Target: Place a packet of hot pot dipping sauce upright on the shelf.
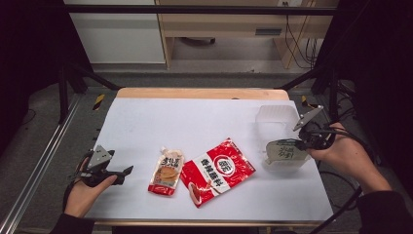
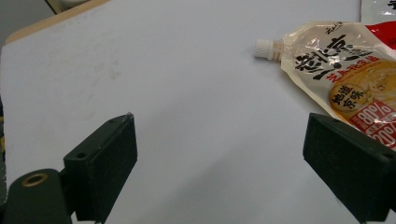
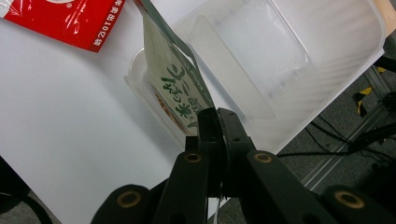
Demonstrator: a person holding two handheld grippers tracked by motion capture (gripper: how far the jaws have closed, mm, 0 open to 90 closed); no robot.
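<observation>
Right gripper (image 3: 218, 116) has its jaws pinched tight on the edge of a pale green pouch (image 3: 173, 79), and the pouch hangs from that grip edge-on over the near rim of the clear plastic bin (image 3: 327, 70), its lower end already dipping inside, by the look of it. So the relation that matters: the bin's open well lies directly beyond and below the jaws, and the pouch's long axis runs away from the tool toward the table's middle. In the high view that gripper (image 1: 301, 144) sits at the bin's right near corner, the pouch (image 1: 285, 151) stretching leftward across the front wall. Farther out, the left gripper (image 1: 127, 170) rests at the table's left edge, jaws spread wide on nothing, with the spouted pouch (image 1: 167, 170) just to its right and the red packet (image 1: 218, 170) beyond that.
</observation>
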